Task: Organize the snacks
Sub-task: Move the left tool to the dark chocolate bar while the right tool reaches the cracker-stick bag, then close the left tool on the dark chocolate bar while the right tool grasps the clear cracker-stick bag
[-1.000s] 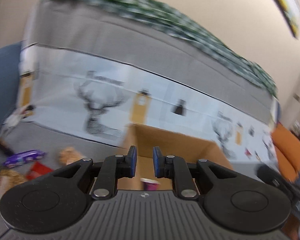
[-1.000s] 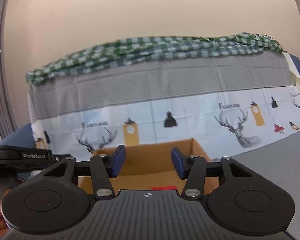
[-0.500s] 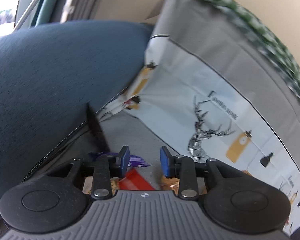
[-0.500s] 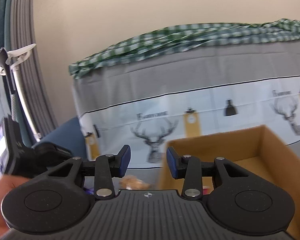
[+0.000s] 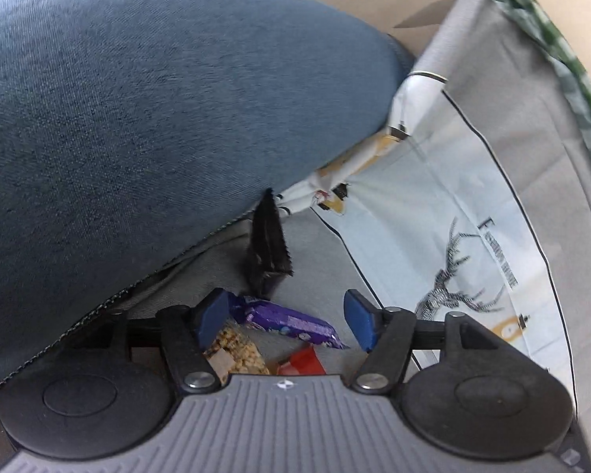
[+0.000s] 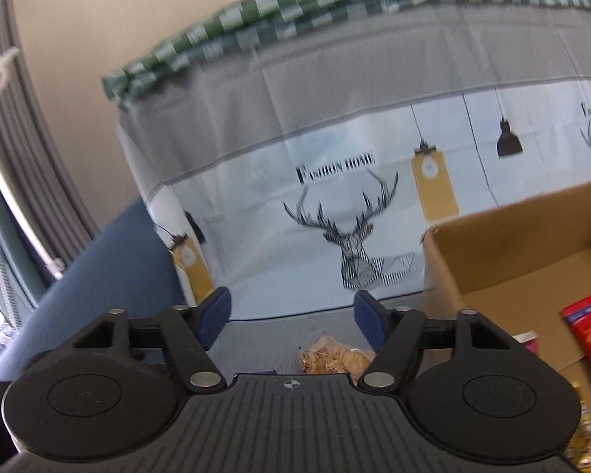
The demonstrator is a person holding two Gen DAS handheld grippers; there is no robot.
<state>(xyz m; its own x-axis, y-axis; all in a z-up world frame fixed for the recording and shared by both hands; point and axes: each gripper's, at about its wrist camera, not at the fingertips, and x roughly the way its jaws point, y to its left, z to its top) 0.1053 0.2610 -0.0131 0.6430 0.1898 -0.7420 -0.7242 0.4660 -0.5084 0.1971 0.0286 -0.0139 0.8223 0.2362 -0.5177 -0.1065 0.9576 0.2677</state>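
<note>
Pick-up step: the left gripper [image 5: 287, 321] hangs over the purple snack bar [image 5: 287, 321], its jaws just opened wide, empty; next it must lower and close. The blue cushion [image 5: 138, 118] crowds the bar's far side. The right gripper [image 6: 291, 317], likewise just spread, faces the cracker bag [image 6: 335, 358] beside the cardboard box [image 6: 512, 252]

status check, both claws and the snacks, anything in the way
Left claw just opened, empty, over purple snack bar. Right claw just opened, empty, above chip bag. Box right. Nothing in the way.
</note>
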